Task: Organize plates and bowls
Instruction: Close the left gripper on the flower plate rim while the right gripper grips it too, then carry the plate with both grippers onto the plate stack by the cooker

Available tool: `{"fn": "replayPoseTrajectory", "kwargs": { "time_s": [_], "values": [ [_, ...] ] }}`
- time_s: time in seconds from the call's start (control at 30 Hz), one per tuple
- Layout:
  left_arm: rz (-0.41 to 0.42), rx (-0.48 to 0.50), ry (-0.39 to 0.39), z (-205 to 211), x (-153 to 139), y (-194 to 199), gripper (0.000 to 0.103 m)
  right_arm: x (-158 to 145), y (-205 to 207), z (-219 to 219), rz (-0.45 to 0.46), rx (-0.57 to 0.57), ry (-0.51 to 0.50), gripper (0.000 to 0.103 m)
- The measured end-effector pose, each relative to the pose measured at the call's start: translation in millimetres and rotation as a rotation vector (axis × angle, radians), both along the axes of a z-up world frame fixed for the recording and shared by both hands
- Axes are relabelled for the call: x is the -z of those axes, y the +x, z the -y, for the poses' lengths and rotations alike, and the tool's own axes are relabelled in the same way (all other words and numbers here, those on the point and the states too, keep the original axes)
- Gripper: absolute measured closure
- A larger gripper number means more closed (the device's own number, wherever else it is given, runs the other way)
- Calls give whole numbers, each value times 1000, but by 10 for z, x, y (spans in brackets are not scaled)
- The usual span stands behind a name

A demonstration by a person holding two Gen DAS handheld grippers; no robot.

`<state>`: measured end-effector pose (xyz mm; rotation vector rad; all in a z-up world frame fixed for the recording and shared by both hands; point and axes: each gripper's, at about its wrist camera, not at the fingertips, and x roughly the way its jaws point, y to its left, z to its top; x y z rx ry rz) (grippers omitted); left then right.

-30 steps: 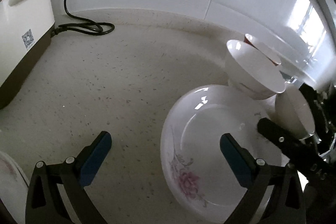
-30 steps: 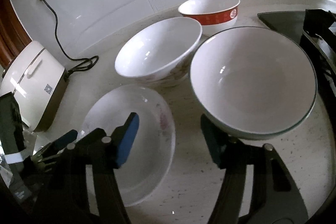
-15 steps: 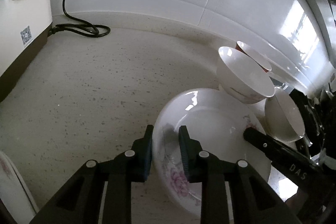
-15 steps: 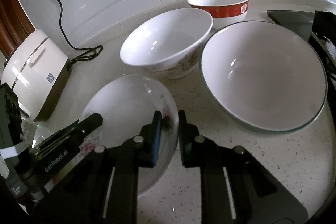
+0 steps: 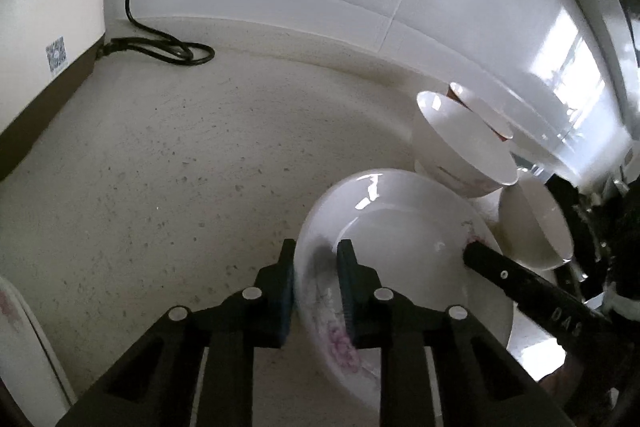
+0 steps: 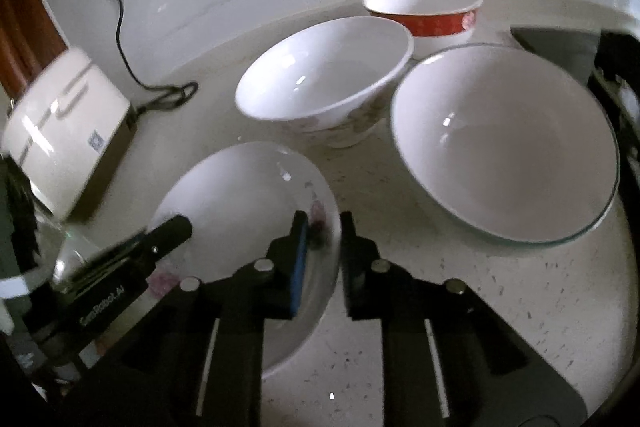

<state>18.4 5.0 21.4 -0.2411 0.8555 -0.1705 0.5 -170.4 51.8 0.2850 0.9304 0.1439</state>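
Observation:
A white deep plate (image 5: 404, 239) with a pink flower print lies on the speckled counter (image 5: 160, 167). My left gripper (image 5: 316, 259) is closing its jaws on the plate's near rim, blue pads either side of the edge. My right gripper (image 6: 324, 227) is closing on the opposite rim of the same plate (image 6: 236, 211). Each gripper's dark fingers (image 5: 520, 279) show in the other's view. Behind the plate stand a white flared bowl (image 6: 324, 79), a red-banded bowl (image 6: 424, 7) and a large white bowl (image 6: 504, 143).
A white rice cooker (image 5: 44, 19) stands at the left with its black cord (image 5: 160, 43) coiled by the tiled wall. Another plate's edge (image 5: 20, 347) shows at the lower left. A dark stove top (image 6: 560, 43) borders the bowls on the right.
Both grippers went from wide open to closed on opposite rims of the flowered plate. The bowls have not moved.

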Motion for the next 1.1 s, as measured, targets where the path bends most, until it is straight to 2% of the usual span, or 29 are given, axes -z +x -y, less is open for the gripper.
{"fn": "replayPoseTrajectory", "kwargs": {
  "time_s": [0.2, 0.37, 0.57, 0.77, 0.9, 1.1],
  "values": [
    [32, -31, -17, -67, -40, -37, 84, -6, -22, 6, 3, -5, 34, 88],
    [111, -49, 51, 1, -169, -132, 84, -52, -41, 33, 15, -15, 90, 88],
    [117, -66, -6, -122, -188, -135, 84, -88, -90, 107, 13, -16, 138, 87],
    [185, -125, -60, -338, -307, -289, 84, -167, -147, 28, 44, -77, 208, 87],
    [216, -157, -59, -419, -346, -366, 84, -181, -175, -60, 47, -115, 226, 87],
    [236, -190, -99, -542, -373, -460, 84, -183, -173, -105, 48, -137, 285, 87]
  ]
}}
